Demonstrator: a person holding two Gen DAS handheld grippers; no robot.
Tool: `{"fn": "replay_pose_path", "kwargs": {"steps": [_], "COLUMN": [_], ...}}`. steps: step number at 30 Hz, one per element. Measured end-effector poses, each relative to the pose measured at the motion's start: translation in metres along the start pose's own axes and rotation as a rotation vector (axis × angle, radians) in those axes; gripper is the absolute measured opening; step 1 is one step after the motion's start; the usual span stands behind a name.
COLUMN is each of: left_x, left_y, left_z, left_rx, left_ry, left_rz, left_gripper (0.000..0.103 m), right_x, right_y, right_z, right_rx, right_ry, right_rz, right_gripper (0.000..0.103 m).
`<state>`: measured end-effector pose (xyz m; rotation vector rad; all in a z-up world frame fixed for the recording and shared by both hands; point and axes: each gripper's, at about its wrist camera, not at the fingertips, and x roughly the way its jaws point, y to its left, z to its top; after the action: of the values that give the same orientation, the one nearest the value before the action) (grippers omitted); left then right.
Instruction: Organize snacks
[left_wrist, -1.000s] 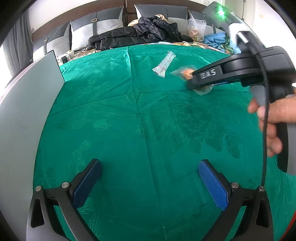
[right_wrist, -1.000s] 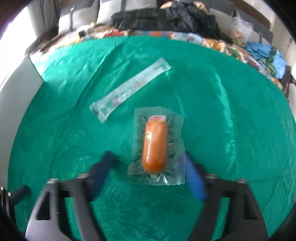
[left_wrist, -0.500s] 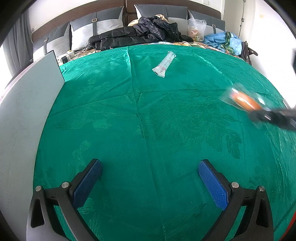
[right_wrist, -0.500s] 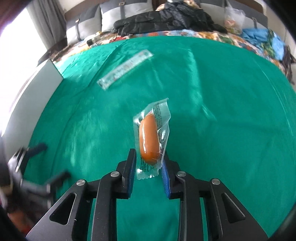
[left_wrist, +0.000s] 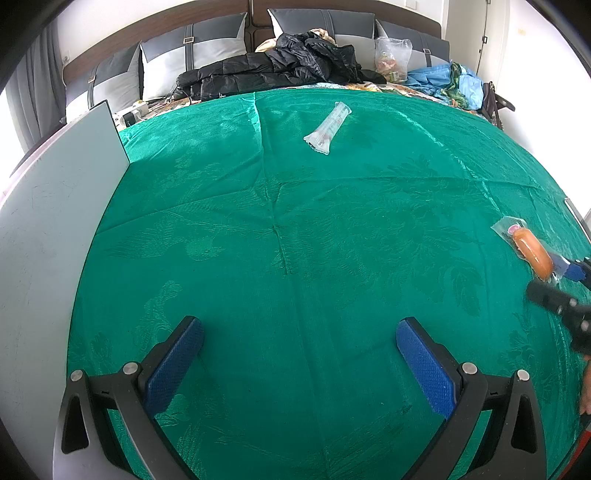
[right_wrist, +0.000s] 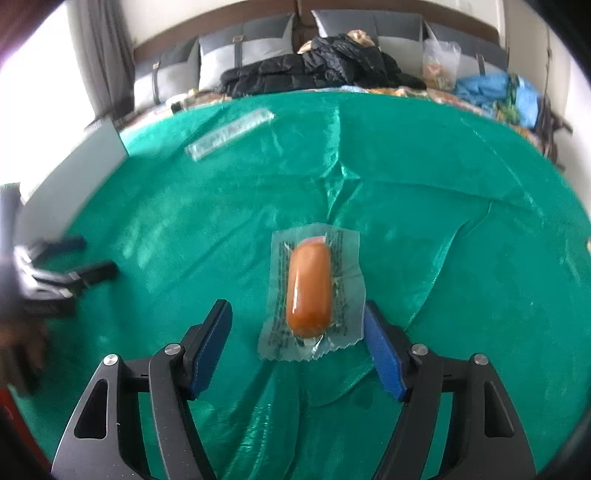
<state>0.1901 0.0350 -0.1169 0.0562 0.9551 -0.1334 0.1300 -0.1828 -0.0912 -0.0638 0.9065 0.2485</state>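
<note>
The right gripper (right_wrist: 297, 341), a black two-finger tool with blue textured pads (right_wrist: 210, 347), is opening its jaws above the green patterned cloth (right_wrist: 461, 277). Between the spreading pads, an orange sausage sealed in a clear plastic wrapper (right_wrist: 309, 291) is lying lengthwise on the cloth. The left pad is standing clear of the wrapper; the right pad is sitting just beside the wrapper's edge, and contact there cannot be told. In the left wrist view the same sausage packet (left_wrist: 532, 251) is showing near the cloth's right edge.

The left gripper (left_wrist: 299, 356) is hovering over bare cloth with its jaws spread wide and nothing between them.

A long, narrow snack in a transparent wrapper (left_wrist: 328, 127) is lying far across the cloth, well apart from both tools.
</note>
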Motion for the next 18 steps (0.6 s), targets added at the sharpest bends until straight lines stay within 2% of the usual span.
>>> {"fn": "replay_pose_path", "kwargs": {"steps": [4,9,11,14,18], "left_x": [0.0,0.0,0.003,0.016,0.035], "left_y": [0.0,0.001,0.001,-0.003,-0.011], "left_z": [0.0,0.001,0.008,0.046,0.11], "left_rx": [0.0,0.001,0.02,0.06,0.1], "left_ry": [0.0,0.002,0.039,0.105,0.079], "left_rz": [0.001,0.001,-0.013,-0.067,-0.052], "left_gripper": [0.103,0.103,0.103,0.103,0.103], "right_x": [0.004,0.004,0.003,0.003,0.003], "right_y": [0.01,0.004,0.002,0.002,0.001], "right_z": [0.001,0.0,-0.001,-0.001,-0.001], "right_rx": [-0.055,-0.04,-0.039,-0.039,-0.039], "right_ry": [0.019,0.021,0.02,0.02,0.02], "right_rz": [-0.051,-0.046,-0.046,-0.046,-0.045], "right_gripper": [0.083,0.084,0.084,0.084,0.084]}}
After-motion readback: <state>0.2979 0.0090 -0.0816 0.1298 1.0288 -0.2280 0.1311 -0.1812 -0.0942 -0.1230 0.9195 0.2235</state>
